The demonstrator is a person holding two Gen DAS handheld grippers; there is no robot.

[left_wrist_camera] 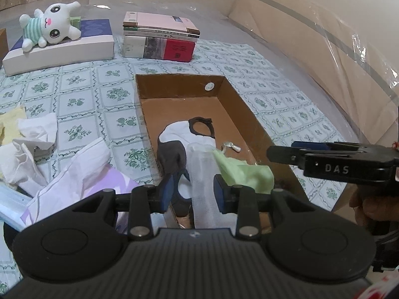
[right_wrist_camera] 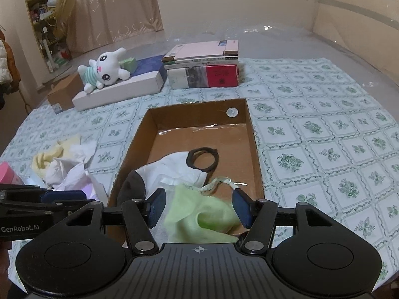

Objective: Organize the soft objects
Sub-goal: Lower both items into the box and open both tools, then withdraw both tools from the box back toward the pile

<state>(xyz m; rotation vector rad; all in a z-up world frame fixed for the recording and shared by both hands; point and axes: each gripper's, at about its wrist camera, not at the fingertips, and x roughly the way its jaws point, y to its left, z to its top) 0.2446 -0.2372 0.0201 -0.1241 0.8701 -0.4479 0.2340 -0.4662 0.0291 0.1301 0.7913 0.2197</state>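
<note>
A round worktop (right_wrist_camera: 324, 129) covered with a green-patterned cloth carries an open cardboard box (right_wrist_camera: 251, 134) near its middle. The box serves as the collecting place for soft items. Inside, at its near end, lie a white and grey sock (right_wrist_camera: 172, 169) with a dark cuff, a long white sock (left_wrist_camera: 203, 174) and a pale green cloth (right_wrist_camera: 199, 214) with a tag.

The right tool (right_wrist_camera: 198, 208) hangs over the near end of the box with its jaws standing apart on either side of the green cloth. Its pads do not press the cloth, which lies slumped on the box floor, so it looks set down there.

The left tool (left_wrist_camera: 193, 193) points down at the same end of the box, its jaws at a narrow gap. The long white sock shows between its pads, but whether they grip it cannot be told.

Toward the worktop's left edge waits a heap of unsorted soft things (left_wrist_camera: 37, 154): white cloths, a yellow piece and a lilac one. They probably go into the box next.

At the far edge a plush bunny (right_wrist_camera: 104, 69) lies on a flat white box (right_wrist_camera: 119, 92), beside a stack of books (right_wrist_camera: 207, 67).
</note>
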